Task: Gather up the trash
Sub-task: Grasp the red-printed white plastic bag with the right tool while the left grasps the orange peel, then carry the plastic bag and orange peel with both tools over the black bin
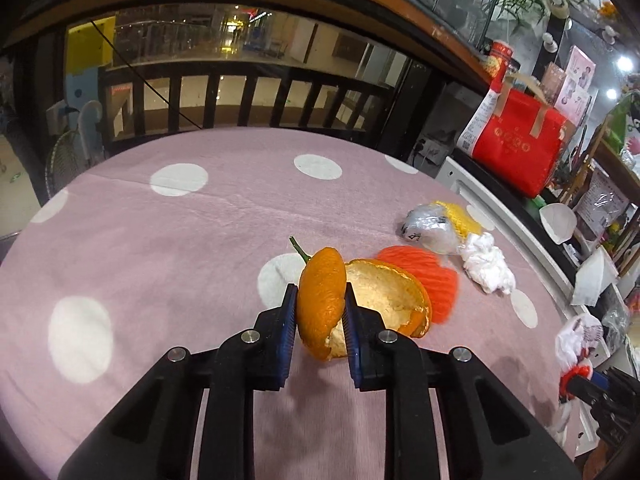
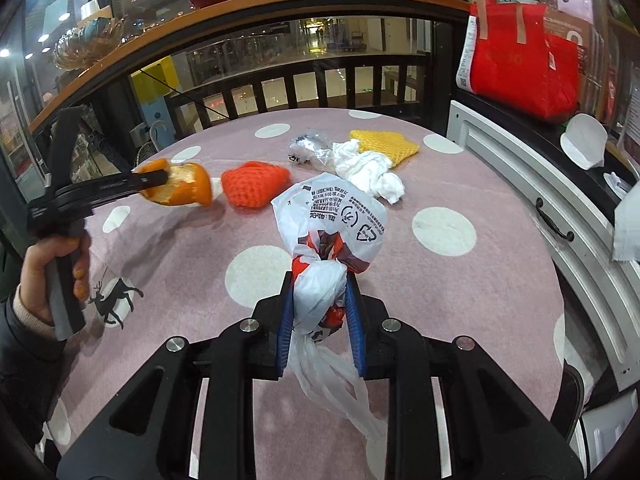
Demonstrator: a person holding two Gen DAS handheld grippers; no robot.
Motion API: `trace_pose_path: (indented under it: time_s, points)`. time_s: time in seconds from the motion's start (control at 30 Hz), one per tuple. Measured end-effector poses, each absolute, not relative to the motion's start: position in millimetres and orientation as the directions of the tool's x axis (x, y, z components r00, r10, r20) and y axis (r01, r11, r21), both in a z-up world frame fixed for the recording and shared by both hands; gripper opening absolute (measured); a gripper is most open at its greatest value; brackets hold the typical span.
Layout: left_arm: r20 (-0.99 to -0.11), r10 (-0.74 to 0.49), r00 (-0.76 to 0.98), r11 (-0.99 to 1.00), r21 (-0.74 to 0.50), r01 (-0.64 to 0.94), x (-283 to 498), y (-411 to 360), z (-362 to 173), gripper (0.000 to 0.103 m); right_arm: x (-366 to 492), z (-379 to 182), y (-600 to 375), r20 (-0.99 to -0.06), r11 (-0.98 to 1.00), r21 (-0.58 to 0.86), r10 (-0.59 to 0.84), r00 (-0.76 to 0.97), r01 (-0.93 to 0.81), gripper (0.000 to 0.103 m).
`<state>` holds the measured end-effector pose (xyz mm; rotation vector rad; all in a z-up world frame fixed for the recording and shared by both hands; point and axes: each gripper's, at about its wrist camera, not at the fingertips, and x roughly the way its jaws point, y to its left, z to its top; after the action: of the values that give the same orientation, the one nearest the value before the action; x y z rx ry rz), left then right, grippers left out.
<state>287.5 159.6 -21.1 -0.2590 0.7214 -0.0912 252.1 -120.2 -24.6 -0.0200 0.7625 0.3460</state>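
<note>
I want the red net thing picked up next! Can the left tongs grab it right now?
Probably not yet. The left tongs are already shut on the orange peel, so they have no free grip. The way to the red foam net on the tablecloth looks clear once the peel is dropped.

Two tools: the left tool (image 1: 321,300) carries one orange peel (image 1: 325,304), the right tool (image 2: 320,292) one white plastic bag (image 2: 332,236) (knotted). Beyond them on the counter (image 2: 500,280): two foam fruit nets, one orange-red (image 2: 254,184), one yellow (image 2: 384,144); one crumpled tissue (image 2: 368,174); one clear wrapper (image 2: 310,148)
</note>
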Motion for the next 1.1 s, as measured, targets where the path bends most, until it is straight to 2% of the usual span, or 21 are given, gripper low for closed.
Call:
trace_pose_path:
  time_s: [0.23, 0.4, 0.57, 1.1]
  points:
    - [-0.595, -0.213, 0.775, 0.956, -0.292, 0.038, 231.6, 148.4, -5.2, 0.021, 223.8, -25.3, -138.8, -0.669, 0.953, 0.106, 0.279, 0.689, -0.284, 0.025]
    - [-0.574, -0.241, 0.783, 0.958, -0.268, 0.098, 198.6, 120.1, -1.8, 0.021, 197.1, -23.9, -160.8, -0.662, 0.961, 0.115, 0.262, 0.702, -0.250, 0.025]
    - [-0.558, -0.311, 0.769, 0.944, -0.278, 0.180, 173.5, 89.4, -0.2, 0.021, 172.3, -22.2, -191.0, -0.654, 0.972, 0.124, 0.231, 0.720, -0.198, 0.025]
    - [-0.518, -0.559, 0.647, 0.827, -0.296, 0.478, 128.4, -45.9, 5.3, 0.021, 107.9, -53.1, -330.2, -0.706, 0.984, 0.134, 0.013, 0.709, 0.115, 0.025]
